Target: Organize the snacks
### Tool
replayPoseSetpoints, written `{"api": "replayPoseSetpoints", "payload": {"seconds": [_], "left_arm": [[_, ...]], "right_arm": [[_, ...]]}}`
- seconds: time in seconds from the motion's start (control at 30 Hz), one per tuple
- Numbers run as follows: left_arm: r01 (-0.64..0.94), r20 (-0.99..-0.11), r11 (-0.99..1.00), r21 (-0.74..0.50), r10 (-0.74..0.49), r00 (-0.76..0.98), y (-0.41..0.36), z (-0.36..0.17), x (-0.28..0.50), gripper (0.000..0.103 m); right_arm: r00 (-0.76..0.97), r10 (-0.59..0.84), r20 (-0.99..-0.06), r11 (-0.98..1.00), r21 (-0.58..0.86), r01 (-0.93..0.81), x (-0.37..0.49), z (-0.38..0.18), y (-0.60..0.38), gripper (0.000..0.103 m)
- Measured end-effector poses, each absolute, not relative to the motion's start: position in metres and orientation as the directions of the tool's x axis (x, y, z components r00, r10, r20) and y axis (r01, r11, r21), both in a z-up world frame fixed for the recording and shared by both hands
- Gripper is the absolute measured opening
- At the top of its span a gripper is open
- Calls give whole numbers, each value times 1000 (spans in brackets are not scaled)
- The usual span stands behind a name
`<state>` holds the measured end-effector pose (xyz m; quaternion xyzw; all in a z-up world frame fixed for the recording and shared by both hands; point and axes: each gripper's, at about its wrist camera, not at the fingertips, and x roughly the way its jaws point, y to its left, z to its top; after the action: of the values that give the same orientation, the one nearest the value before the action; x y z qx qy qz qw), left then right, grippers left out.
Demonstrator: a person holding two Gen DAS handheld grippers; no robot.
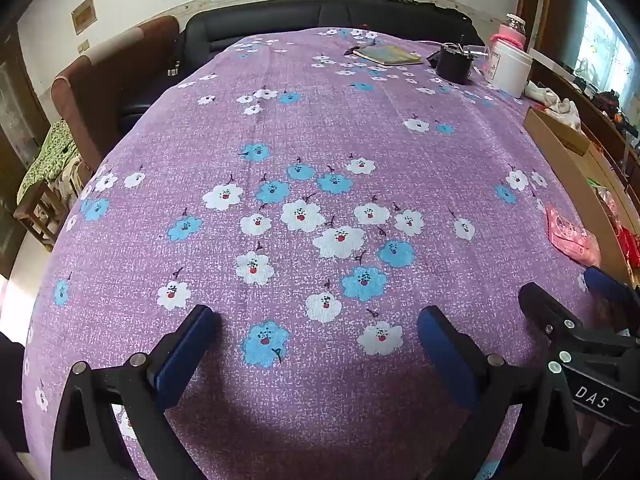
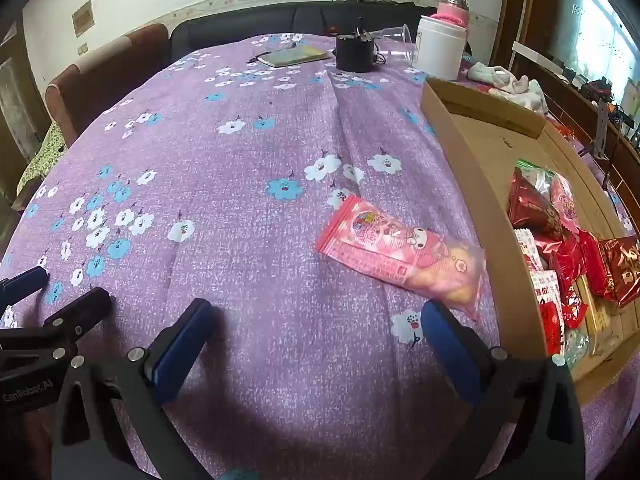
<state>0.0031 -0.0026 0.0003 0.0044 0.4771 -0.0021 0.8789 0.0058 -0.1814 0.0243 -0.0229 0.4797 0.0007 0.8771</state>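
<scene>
We hold our left gripper and right gripper over the purple flowery cloth, fingers wide apart, nothing in them. The pink snack bag lies on the cloth beside the cardboard box, where more snacks sit.

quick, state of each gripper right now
left gripper: open, holding nothing
right gripper: open, holding nothing; pink snack lies just ahead

Each hand-held gripper has black plastic arms, blue finger pads, silver screws and white lettering.
</scene>
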Motion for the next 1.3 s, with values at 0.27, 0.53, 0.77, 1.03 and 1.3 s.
{"api": "replayPoseSetpoints", "payload": {"seconds": [0.27,0.53,0.77,1.03,1.3], "left_arm": [[5,-835,1000,3,0,551,-1,-1,1,102],[5,-835,1000,3,0,551,-1,0,0,102],[5,-835,1000,3,0,551,-1,0,0,102],[5,-835,1000,3,0,551,-1,0,0,102],[4,-834,1000,3,1,551,-1,0,0,102]], "right_arm": [[539,-23,-842,999,-43,-24,6,24,-181,103],[539,-20,-842,999,-42,-28,6,24,-180,103],[539,-22,-842,999,-45,-30,5,25,-182,103],[539,-23,-842,998,-47,-30,7,24,-179,103],[540,-23,-841,998,-48,-31,6,24,-179,103]]}}
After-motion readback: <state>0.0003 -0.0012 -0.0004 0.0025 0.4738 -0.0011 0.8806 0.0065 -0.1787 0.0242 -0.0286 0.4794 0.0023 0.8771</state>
